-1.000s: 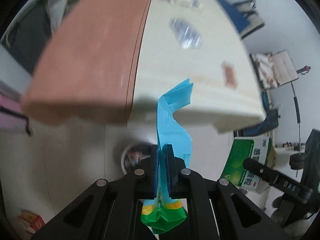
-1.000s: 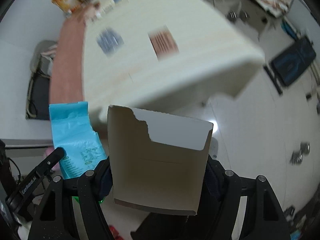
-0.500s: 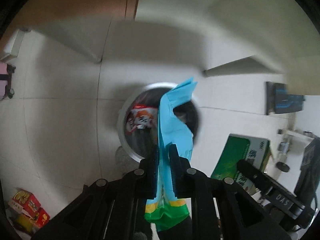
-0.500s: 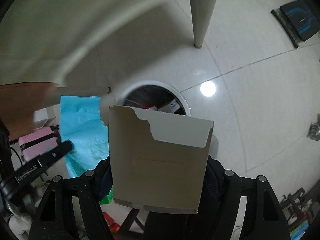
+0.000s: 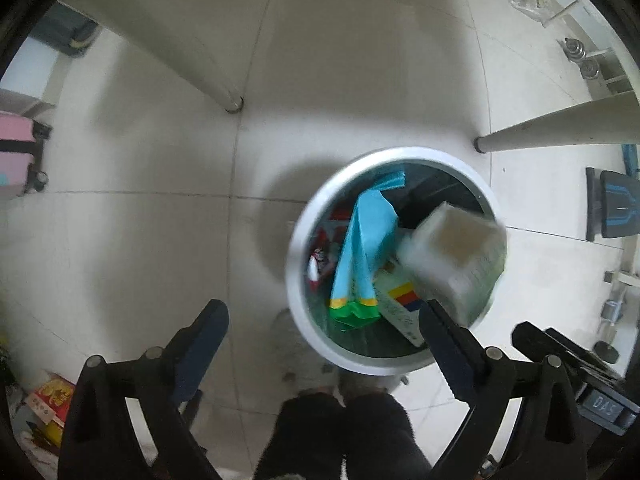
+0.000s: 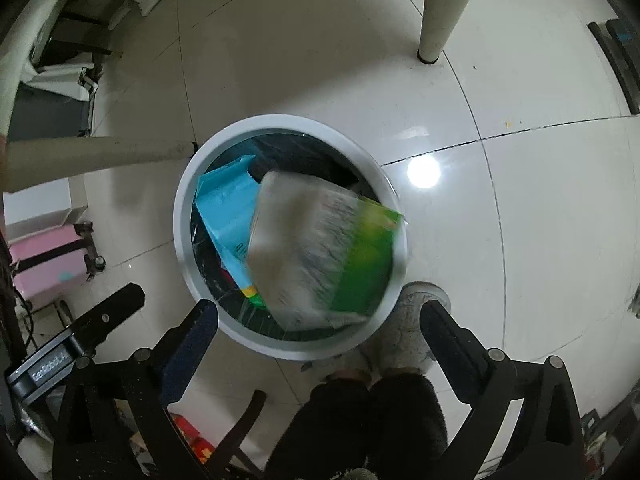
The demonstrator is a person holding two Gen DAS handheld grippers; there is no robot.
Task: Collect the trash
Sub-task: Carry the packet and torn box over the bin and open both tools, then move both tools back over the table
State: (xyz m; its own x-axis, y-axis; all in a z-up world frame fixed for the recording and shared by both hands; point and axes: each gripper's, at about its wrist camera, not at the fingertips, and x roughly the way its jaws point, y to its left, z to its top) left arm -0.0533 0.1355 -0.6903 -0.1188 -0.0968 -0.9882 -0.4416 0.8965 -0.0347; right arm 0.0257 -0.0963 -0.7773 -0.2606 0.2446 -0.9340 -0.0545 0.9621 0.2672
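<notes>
Bin mouth (image 6: 188, 184) is largely blocked: blurred green-and-white carton (image 6: 320, 248) is seen across its right and near part, blue wrapper (image 6: 228, 208) against its left side. A dark gap is left only at the bin's far rim. Bin is flanked by two table legs: one (image 6: 96, 154) ends just beside its left rim, one (image 6: 434, 8) stands beyond it to the far right. Open tiled floor (image 6: 500, 220) is seen right of the bin. Near side is closed off by the person's dark-clad legs (image 6: 360, 424). Pink case (image 6: 48, 256) stands well left.
</notes>
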